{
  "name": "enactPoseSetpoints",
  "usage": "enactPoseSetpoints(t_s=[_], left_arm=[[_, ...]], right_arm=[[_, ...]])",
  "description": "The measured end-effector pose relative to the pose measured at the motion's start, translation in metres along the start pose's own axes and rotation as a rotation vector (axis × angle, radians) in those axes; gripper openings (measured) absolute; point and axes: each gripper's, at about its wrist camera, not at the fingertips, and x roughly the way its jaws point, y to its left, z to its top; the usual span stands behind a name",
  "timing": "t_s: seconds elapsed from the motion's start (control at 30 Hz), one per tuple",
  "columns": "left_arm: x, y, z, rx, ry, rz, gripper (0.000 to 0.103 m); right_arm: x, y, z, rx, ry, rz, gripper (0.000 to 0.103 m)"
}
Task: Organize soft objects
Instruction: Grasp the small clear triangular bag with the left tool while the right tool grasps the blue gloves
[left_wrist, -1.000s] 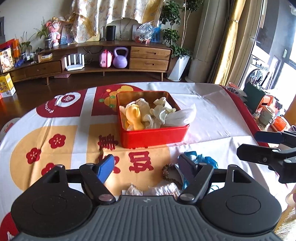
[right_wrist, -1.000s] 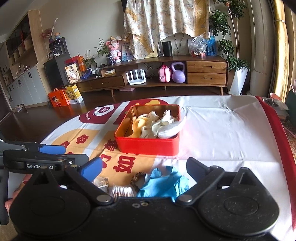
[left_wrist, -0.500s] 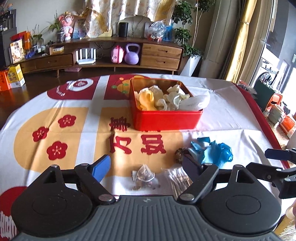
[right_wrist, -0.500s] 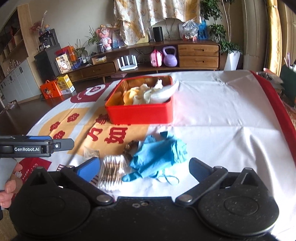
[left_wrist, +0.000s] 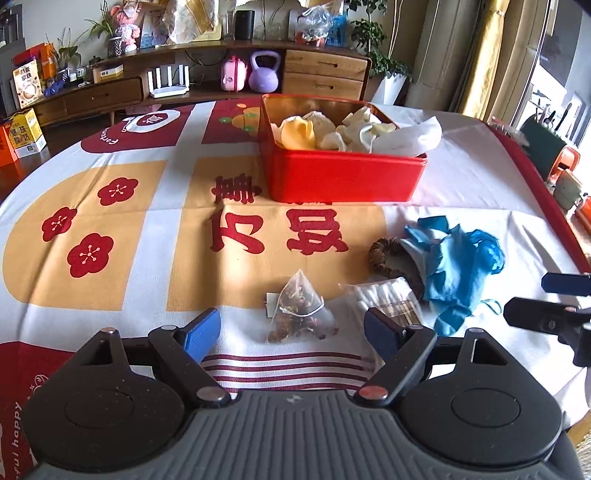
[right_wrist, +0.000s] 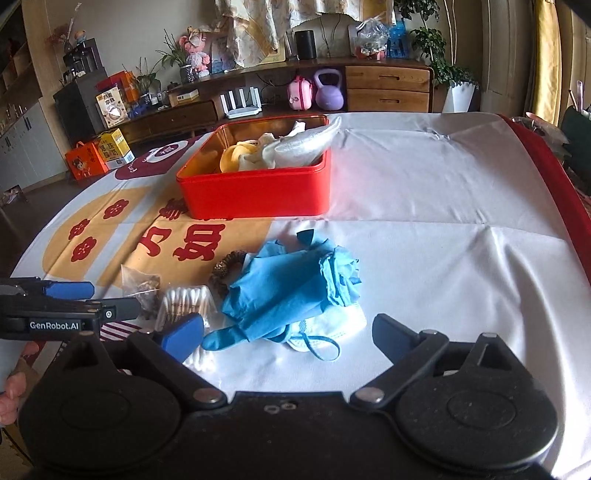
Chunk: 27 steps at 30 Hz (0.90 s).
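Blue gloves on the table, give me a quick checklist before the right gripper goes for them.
1. Right gripper empty, its jaws closing slightly from wide: ok.
2. Blue gloves lie between and ahead of its fingers, not yet touched: ok.
3. Face mask lies under the gloves, so it may lift with them: not ok.
4. Left gripper open, over the tea bag, apart from the gloves: ok.
5. Red tin open, but already piled with soft things; room left: cannot tell.
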Motion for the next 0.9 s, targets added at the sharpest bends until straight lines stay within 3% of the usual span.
enactPoseSetpoints(t_s=[0.47,0.57,0.87,0.9], left_arm=[[0.033,0.002,0.000,0.026,0.007,0.039,0.085],[0.034,0.001,0.001,0.033,-0.006,0.038,0.084],[0.031,-0.003,0.002,0.070,-0.034,0.057,0.056],[0.031,-0.004,0.002,0.074,-0.030,0.048,0.045]], right_arm=[[0.043,-0.010,0.017,0.043,0.054,0.006,0.070],[0.046,-0.010,0.017,0.047,0.058,0.004,0.057],[0.049,-0.010,0.016,0.040,0.061,-0.017,0.027],[0.049,-0.010,0.016,0.037,0.062,-0.020,0.023]])
